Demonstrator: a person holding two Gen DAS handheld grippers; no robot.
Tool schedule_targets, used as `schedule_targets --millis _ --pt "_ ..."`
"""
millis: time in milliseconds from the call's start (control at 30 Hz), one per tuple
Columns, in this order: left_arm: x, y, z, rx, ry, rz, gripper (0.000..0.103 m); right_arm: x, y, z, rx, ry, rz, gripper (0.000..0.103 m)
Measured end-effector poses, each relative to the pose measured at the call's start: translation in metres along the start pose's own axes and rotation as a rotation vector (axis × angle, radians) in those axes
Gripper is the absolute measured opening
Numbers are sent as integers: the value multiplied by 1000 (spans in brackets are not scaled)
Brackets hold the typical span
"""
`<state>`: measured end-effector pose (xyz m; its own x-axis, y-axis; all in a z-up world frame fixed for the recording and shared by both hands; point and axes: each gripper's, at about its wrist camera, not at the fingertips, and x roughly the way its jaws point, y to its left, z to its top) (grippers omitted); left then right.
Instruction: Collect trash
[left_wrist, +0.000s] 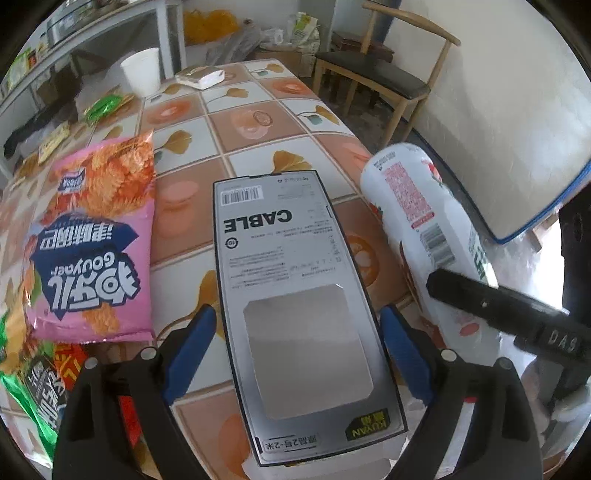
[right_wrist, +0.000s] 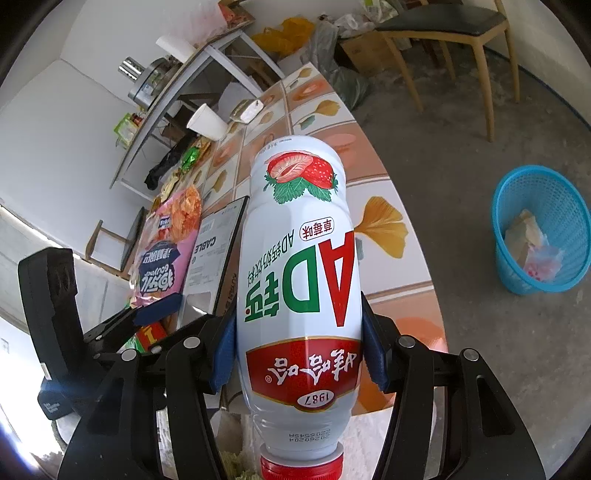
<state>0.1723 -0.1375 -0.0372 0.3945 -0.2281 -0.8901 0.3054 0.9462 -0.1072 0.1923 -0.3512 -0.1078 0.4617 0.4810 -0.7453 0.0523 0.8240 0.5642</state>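
The white strawberry-milk bottle (right_wrist: 299, 273) is clamped between the blue pads of the right gripper (right_wrist: 299, 354), its red cap (right_wrist: 301, 467) toward the camera and its base pointing out over the edge of the tiled table (right_wrist: 388, 273); in the left wrist view the same bottle (left_wrist: 417, 206) shows at the right edge of the table. The grey cable box (left_wrist: 295, 295) sits squeezed between the blue pads of the left gripper (left_wrist: 297, 354), its cut-out window facing up and its printed end pointing away across the table. Just beside the box on its left lies a pink snack bag (left_wrist: 96, 240), with more green and red wrappers (left_wrist: 37, 398) heaped at the near left corner. Farther back on the table stand a white paper cup (left_wrist: 142, 72) and a small flat white box (left_wrist: 201, 75). On the concrete floor well apart from the table stands a blue mesh wastebasket (right_wrist: 541, 229); inside it lie crumpled pale wrappers and a bit of thin plastic (right_wrist: 532, 243), filling only its bottom. A wooden chair (left_wrist: 376, 77) stands past the far end of the table.
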Motion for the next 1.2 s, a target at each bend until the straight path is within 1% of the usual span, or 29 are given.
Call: schedule_targets --millis 167,333,567,1067,1200 --pt "-1 4 4 -15 -9 2 88 0 1 -2 3 -1 -1 54" --pt "9 5 10 -22 4 4 88 2 3 -2 1 0 -7 54" --pt "19 2 12 -23 -9 3 89 3 4 -2 -5 6 -1 54" --pt "18 4 9 -42 -27 -11 89 7 11 -3 -16 15 -12 54" --pt "17 4 8 -47 -28 -14 89 8 13 -2 -22 21 -19 56"
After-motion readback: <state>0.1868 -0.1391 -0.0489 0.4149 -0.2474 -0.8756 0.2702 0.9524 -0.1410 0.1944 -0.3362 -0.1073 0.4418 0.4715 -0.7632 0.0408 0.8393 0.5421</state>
